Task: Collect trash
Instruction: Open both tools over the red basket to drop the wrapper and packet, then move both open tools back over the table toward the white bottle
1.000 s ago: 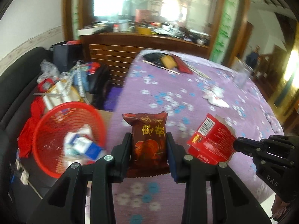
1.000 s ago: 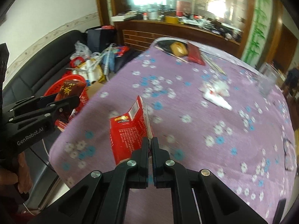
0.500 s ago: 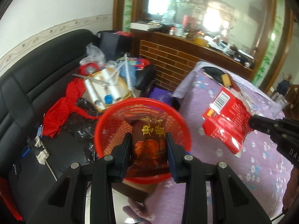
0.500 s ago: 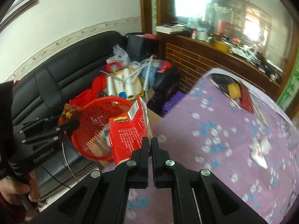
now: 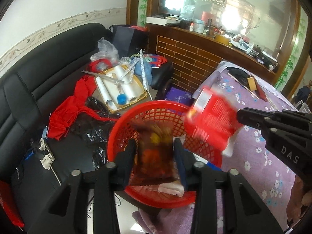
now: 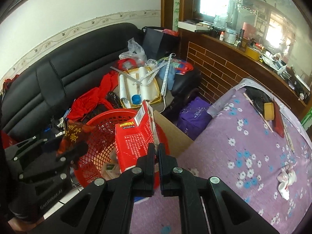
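My left gripper (image 5: 155,152) sits over the red mesh basket (image 5: 156,109); the brown snack packet (image 5: 154,152) between its fingers is motion-blurred and the jaws stand wider than the packet. My right gripper (image 6: 157,152) is shut on the edge of a red carton (image 6: 134,140), held above the basket's rim (image 6: 109,120). In the left wrist view the red carton (image 5: 212,124) hangs over the basket's right side. The left gripper and packet (image 6: 74,136) show at left in the right wrist view. White paper trash (image 5: 171,190) lies in the basket.
A purple flowered tablecloth (image 6: 243,156) covers the table at right, with crumpled white wrappers (image 6: 286,179) and chopsticks (image 6: 257,111) on it. A black sofa (image 5: 39,68) piled with red cloth, a yellow tray of rolls (image 5: 120,89) and bags stands behind the basket. A brick-faced counter (image 5: 195,58) lies beyond.
Both grippers moved further over the basket. The left jaws have opened and the snack packet is blurred, dropping between them. The right gripper still pinches the red carton.
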`<action>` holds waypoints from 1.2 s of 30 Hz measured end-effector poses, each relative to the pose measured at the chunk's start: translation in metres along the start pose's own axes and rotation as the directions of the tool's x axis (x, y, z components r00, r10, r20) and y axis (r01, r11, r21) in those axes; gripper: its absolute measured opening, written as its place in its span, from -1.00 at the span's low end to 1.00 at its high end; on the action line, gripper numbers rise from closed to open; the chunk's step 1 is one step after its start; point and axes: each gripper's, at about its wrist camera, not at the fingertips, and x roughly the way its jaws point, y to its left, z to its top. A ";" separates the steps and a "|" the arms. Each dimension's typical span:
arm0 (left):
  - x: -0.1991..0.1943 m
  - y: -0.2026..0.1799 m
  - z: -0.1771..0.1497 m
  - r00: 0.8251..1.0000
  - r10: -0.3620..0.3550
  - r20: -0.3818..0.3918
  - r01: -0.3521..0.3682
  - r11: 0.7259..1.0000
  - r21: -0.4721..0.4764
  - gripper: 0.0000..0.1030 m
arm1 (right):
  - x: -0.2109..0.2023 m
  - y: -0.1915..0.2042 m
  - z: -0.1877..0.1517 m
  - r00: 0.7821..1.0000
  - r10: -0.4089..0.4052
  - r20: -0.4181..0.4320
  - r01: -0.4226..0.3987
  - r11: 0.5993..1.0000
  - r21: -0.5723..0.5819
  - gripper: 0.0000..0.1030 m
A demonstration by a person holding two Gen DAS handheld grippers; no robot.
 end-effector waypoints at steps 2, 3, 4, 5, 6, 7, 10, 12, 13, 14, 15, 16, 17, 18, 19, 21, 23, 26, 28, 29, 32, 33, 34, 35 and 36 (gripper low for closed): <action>-0.002 0.000 -0.001 1.000 -0.010 0.001 0.010 1.000 -0.010 -0.06 | -0.003 -0.006 -0.002 1.000 0.005 0.006 -0.005 1.000 0.015 -0.79; -0.002 -0.001 -0.001 1.000 -0.008 0.002 0.008 1.000 -0.008 0.06 | -0.005 -0.008 -0.004 1.000 0.010 0.010 -0.010 1.000 0.020 -0.79; -0.003 -0.002 -0.002 1.000 -0.001 0.002 0.001 1.000 -0.006 0.14 | -0.009 -0.011 -0.006 1.000 0.016 0.015 -0.016 1.000 0.022 -0.79; -0.003 -0.002 -0.002 1.000 0.004 0.001 -0.004 1.000 -0.007 0.20 | -0.012 -0.013 -0.007 1.000 0.011 0.019 -0.012 1.000 0.023 -0.78; -0.004 -0.003 -0.003 1.000 0.009 0.002 -0.009 1.000 -0.010 0.20 | -0.015 -0.016 -0.009 1.000 0.004 0.024 -0.005 1.000 0.025 -0.78; -0.007 -0.006 -0.005 1.000 0.012 0.004 -0.012 1.000 -0.010 0.21 | -0.020 -0.019 -0.012 1.000 0.002 0.028 -0.003 1.000 0.029 -0.78; -0.013 -0.015 -0.011 1.000 0.015 0.002 -0.015 1.000 -0.008 0.36 | -0.035 -0.027 -0.026 0.999 -0.014 0.035 0.013 0.999 0.041 -0.57; -0.018 -0.025 -0.015 1.000 0.020 0.011 -0.020 1.000 0.008 0.42 | -0.045 -0.033 -0.039 0.999 -0.025 0.035 0.023 0.999 0.049 -0.38; -0.021 -0.030 -0.017 1.000 0.022 0.013 -0.022 1.000 0.020 0.43 | -0.049 -0.034 -0.045 0.999 -0.030 0.033 0.029 0.998 0.053 -0.37; -0.024 -0.037 -0.019 1.000 0.019 0.016 -0.020 0.999 0.032 0.44 | -0.052 -0.037 -0.052 0.999 -0.041 0.030 0.039 0.998 0.058 -0.36; -0.027 -0.044 -0.021 1.000 0.016 0.020 -0.017 0.999 0.041 0.46 | -0.055 -0.041 -0.058 0.998 -0.052 0.023 0.050 0.997 0.066 -0.36; -0.031 -0.051 -0.023 0.999 0.016 0.027 -0.018 0.999 0.051 0.47 | -0.058 -0.046 -0.066 0.998 -0.054 0.014 0.053 0.995 0.081 -0.36; -0.034 -0.056 -0.024 0.999 0.019 0.034 -0.021 0.998 0.061 0.49 | -0.061 -0.049 -0.071 0.999 -0.052 0.007 0.052 0.994 0.095 -0.36; -0.037 -0.063 -0.026 0.999 0.019 0.040 -0.022 0.997 0.074 0.52 | -0.063 -0.054 -0.077 0.999 -0.054 -0.001 0.054 0.992 0.113 -0.36; -0.039 -0.070 -0.027 0.999 0.015 0.046 -0.019 0.996 0.087 0.54 | -0.066 -0.060 -0.082 0.998 -0.058 -0.006 0.058 0.990 0.132 -0.36; -0.043 -0.083 -0.028 0.999 0.012 0.053 -0.018 0.993 0.114 0.56 | -0.074 -0.068 -0.093 0.998 -0.062 -0.007 0.062 0.986 0.158 -0.35; -0.046 -0.095 -0.031 0.998 0.005 0.058 -0.013 0.991 0.136 0.57 | -0.081 -0.076 -0.101 0.997 -0.073 -0.007 0.073 0.981 0.178 -0.36; -0.047 -0.112 -0.037 0.999 -0.008 0.054 -0.001 0.985 0.170 0.57 | -0.091 -0.088 -0.112 0.996 -0.083 -0.011 0.084 0.974 0.208 -0.35; -0.047 -0.122 -0.040 0.999 -0.015 0.051 0.005 0.982 0.190 0.57 | -0.098 -0.096 -0.120 0.996 -0.093 -0.014 0.094 0.970 0.226 -0.35; -0.048 -0.128 -0.041 0.999 -0.020 0.050 0.009 0.980 0.201 0.57 | -0.101 -0.100 -0.124 0.995 -0.097 -0.014 0.097 0.967 0.236 -0.35; -0.048 -0.143 -0.045 0.999 -0.032 0.044 0.021 0.973 0.228 0.57 | -0.107 -0.111 -0.133 0.994 -0.105 -0.020 0.107 0.959 0.262 -0.35; -0.048 -0.146 -0.045 0.998 -0.036 0.042 0.025 0.972 0.234 0.57 | -0.110 -0.115 -0.136 0.994 -0.110 -0.021 0.111 0.956 0.272 -0.35; -0.048 -0.152 -0.046 0.998 -0.044 0.040 0.033 0.970 0.242 0.57 | -0.113 -0.119 -0.140 0.993 -0.117 -0.021 0.118 0.952 0.281 -0.35; -0.049 -0.155 -0.046 0.998 -0.048 0.039 0.036 0.968 0.248 0.57 | -0.115 -0.123 -0.142 0.992 -0.123 -0.023 0.124 0.949 0.289 -0.35; -0.049 -0.159 -0.047 0.998 -0.050 0.039 0.038 0.966 0.256 0.57 | -0.117 -0.127 -0.145 0.991 -0.128 -0.025 0.129 0.946 0.299 -0.35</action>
